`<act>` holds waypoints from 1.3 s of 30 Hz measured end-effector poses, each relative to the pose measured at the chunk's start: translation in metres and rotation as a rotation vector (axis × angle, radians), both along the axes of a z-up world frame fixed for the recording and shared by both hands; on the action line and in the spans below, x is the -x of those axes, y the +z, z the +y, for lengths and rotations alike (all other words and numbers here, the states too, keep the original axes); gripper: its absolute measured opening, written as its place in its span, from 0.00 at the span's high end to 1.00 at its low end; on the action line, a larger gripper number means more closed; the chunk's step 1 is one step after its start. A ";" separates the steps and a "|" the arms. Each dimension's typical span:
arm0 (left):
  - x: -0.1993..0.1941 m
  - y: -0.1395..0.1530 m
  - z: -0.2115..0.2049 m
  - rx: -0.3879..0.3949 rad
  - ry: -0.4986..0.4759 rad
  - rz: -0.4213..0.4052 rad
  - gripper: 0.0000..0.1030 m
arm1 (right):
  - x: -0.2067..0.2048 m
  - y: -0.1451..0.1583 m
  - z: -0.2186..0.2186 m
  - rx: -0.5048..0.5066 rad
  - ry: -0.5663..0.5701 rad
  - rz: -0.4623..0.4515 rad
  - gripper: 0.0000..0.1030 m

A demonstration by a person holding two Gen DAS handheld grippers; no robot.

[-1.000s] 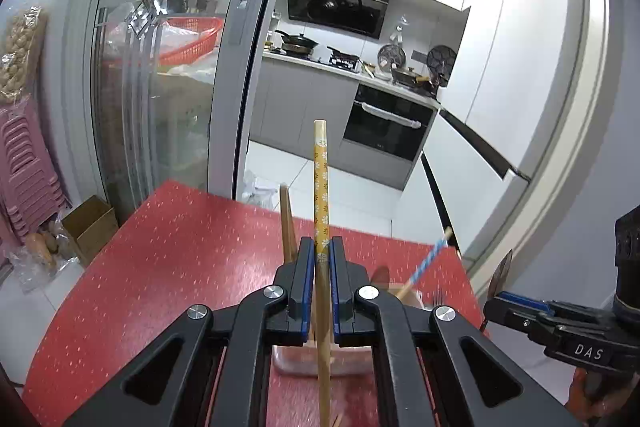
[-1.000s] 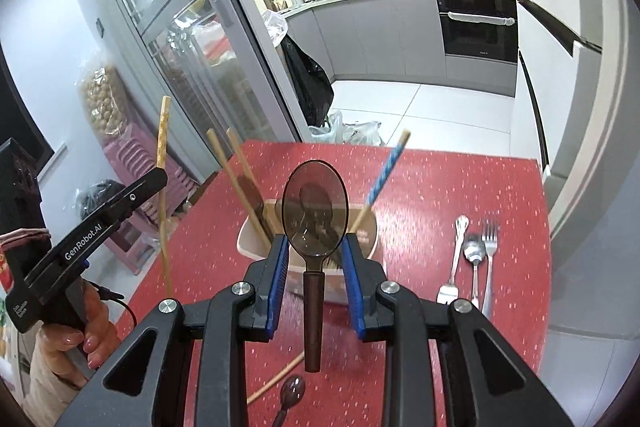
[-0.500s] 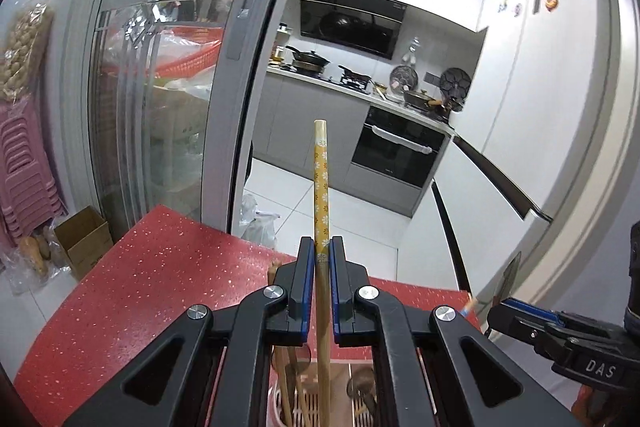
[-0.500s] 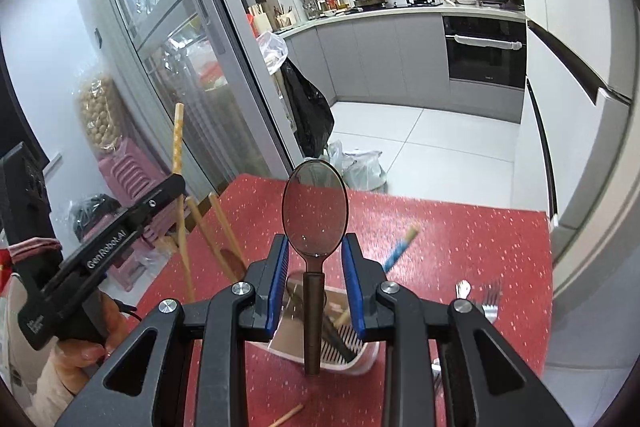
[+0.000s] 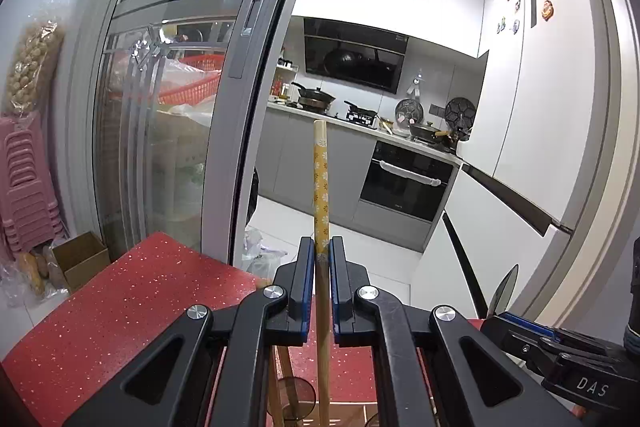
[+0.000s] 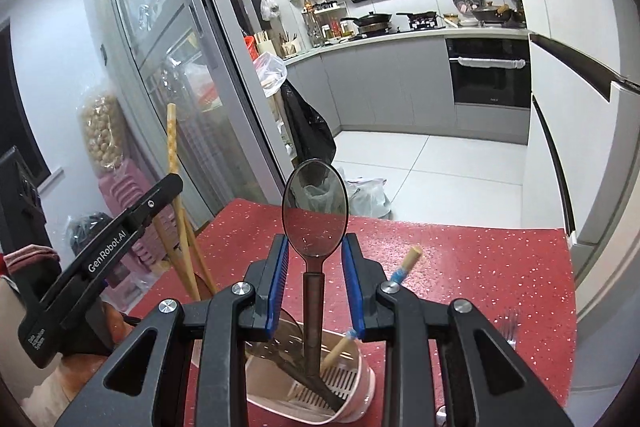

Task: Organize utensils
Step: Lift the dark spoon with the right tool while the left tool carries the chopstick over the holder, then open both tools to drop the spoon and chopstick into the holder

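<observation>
Left gripper (image 5: pixel 319 259) clamped on yellow-patterned chopstick (image 5: pixel 320 179), stick upright, top end well above fingertips. Red table (image 5: pixel 120 307) below gripper. Holder rim (image 5: pixel 348 411) directly under gripper, translucent spoon bowl (image 5: pixel 296 395) beside stick's lower end. Right gripper (image 5: pixel 560 351) right of chopstick, dark spoon (image 5: pixel 505 291) edge-on above it.

A home kitchen: stove (image 5: pixel 360 115), built-in oven (image 5: pixel 404 183), magnet-covered fridge (image 5: pixel 560 107).
</observation>
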State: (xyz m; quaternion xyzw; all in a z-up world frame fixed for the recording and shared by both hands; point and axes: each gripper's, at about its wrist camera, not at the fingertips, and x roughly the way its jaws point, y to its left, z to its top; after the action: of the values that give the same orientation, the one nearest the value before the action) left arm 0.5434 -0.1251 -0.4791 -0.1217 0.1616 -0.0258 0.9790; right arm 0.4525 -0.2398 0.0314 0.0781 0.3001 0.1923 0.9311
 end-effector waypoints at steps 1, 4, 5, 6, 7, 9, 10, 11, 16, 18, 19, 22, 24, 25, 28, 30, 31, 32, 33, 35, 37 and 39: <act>0.001 -0.002 -0.001 -0.006 0.002 -0.005 0.71 | 0.001 -0.001 0.001 0.004 -0.001 -0.006 0.71; 0.008 -0.011 -0.006 -0.035 0.004 -0.019 0.71 | 0.010 -0.006 0.005 0.027 0.005 -0.045 0.71; 0.010 -0.014 -0.008 -0.044 0.005 -0.019 0.71 | 0.011 -0.007 0.007 0.035 0.007 -0.051 0.71; 0.012 -0.018 -0.010 -0.051 0.003 -0.019 0.71 | 0.014 -0.011 0.009 0.050 0.013 -0.059 0.71; 0.013 -0.021 -0.012 -0.058 -0.001 -0.018 0.71 | 0.015 -0.013 0.010 0.057 0.016 -0.061 0.71; 0.016 -0.028 -0.014 -0.078 -0.005 -0.009 0.71 | 0.018 -0.021 0.014 0.069 0.020 -0.057 0.71; 0.017 -0.031 -0.015 -0.092 -0.004 -0.001 0.71 | 0.019 -0.024 0.014 0.070 0.020 -0.054 0.71; 0.019 -0.034 -0.015 -0.100 -0.003 0.004 0.71 | 0.020 -0.028 0.013 0.071 0.019 -0.048 0.71; 0.029 -0.043 -0.013 -0.131 -0.003 0.021 0.71 | 0.022 -0.042 0.009 0.076 0.018 -0.006 0.71; 0.032 -0.045 -0.013 -0.150 -0.010 0.038 0.71 | 0.025 -0.045 0.008 0.087 0.025 0.003 0.70; 0.034 -0.045 -0.014 -0.162 -0.005 0.040 0.71 | 0.025 -0.047 0.008 0.091 0.027 0.010 0.70; 0.037 -0.048 -0.015 -0.196 -0.015 0.062 0.71 | 0.023 -0.048 0.005 0.080 0.023 0.045 0.70; 0.040 -0.050 -0.016 -0.215 -0.014 0.077 0.71 | 0.022 -0.049 0.002 0.065 0.022 0.067 0.68; 0.041 -0.051 -0.015 -0.217 -0.014 0.085 0.71 | 0.021 -0.050 0.000 0.060 0.024 0.077 0.66; 0.043 -0.052 -0.013 -0.207 -0.019 0.111 0.71 | 0.022 -0.050 -0.004 0.040 0.020 0.098 0.54; 0.047 -0.052 -0.013 -0.211 -0.022 0.122 0.71 | 0.024 -0.048 -0.008 0.026 0.012 0.102 0.54; 0.049 -0.052 -0.014 -0.218 -0.020 0.127 0.71 | 0.026 -0.048 -0.009 0.020 0.011 0.105 0.54; 0.051 -0.052 -0.014 -0.225 -0.017 0.134 0.71 | 0.028 -0.047 -0.011 0.013 0.011 0.112 0.53; 0.053 -0.051 -0.014 -0.231 -0.017 0.146 0.71 | 0.030 -0.045 -0.013 0.007 0.010 0.120 0.51; 0.058 -0.051 -0.014 -0.228 -0.017 0.168 0.71 | 0.038 -0.045 -0.015 0.007 0.007 0.122 0.47; 0.062 -0.052 -0.013 -0.225 -0.025 0.205 0.71 | 0.045 -0.045 -0.016 0.009 0.007 0.129 0.44; 0.068 -0.054 -0.014 -0.230 -0.028 0.236 0.71 | 0.054 -0.046 -0.016 0.005 0.014 0.146 0.41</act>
State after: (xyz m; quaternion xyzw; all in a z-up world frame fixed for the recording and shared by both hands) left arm 0.4753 -0.1386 -0.5331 -0.0087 0.2791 -0.0063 0.9602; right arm 0.3983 -0.2555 -0.0146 0.0874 0.3682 0.1917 0.9056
